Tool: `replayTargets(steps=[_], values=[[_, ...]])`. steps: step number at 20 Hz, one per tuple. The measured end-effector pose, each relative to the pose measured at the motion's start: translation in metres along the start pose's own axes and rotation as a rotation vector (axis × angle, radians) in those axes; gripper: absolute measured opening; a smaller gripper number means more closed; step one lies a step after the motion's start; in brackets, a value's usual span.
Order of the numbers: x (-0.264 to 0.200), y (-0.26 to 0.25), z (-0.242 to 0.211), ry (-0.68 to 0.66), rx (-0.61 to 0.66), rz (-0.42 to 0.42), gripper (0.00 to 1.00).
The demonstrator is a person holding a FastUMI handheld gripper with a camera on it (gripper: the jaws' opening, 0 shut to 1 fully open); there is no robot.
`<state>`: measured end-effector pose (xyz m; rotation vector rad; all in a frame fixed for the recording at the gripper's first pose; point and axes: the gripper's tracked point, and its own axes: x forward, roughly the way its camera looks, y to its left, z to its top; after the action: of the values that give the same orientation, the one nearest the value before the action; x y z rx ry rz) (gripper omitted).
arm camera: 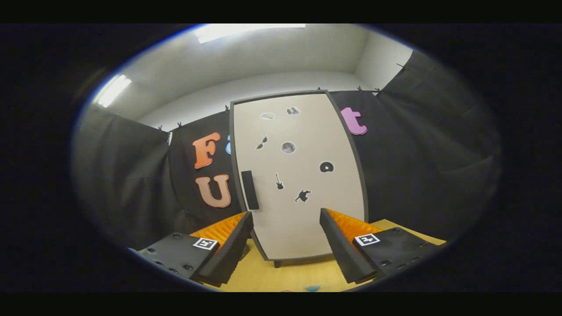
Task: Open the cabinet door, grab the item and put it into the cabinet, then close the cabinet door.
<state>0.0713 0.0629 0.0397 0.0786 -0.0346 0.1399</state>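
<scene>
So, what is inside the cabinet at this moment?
That cannot be seen: the cabinet door is closed and covers the inside. Visible are its black handle and stickers. The gripper is open, just before the door.

The cabinet door point(303, 184) looked smooth and matt, off-white within a dark grey edge, with flat printed stickers point(288, 147) and a matt black handle point(250, 190). The gripper point(286, 219), its fingers spread apart, had ribbed black pads point(336, 241) backed by ridged orange plastic and matt black plates with screws. The tabletop point(290, 274) looked like smooth yellowish wood, and the booth wall point(421, 175) was dull black cloth.
</scene>
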Motion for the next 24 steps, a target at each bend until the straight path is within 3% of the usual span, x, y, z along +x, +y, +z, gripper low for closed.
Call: replayTargets(steps=[5,11,17,24], values=[[0.077,0.044,0.015,0.013,-0.004,0.126,0.97],[0.181,0.061,-0.014,0.097,-0.095,0.092,0.97],[0.222,0.077,-0.047,0.165,-0.105,0.086,0.96],[0.247,0.076,-0.057,0.171,-0.076,0.031,0.70]])
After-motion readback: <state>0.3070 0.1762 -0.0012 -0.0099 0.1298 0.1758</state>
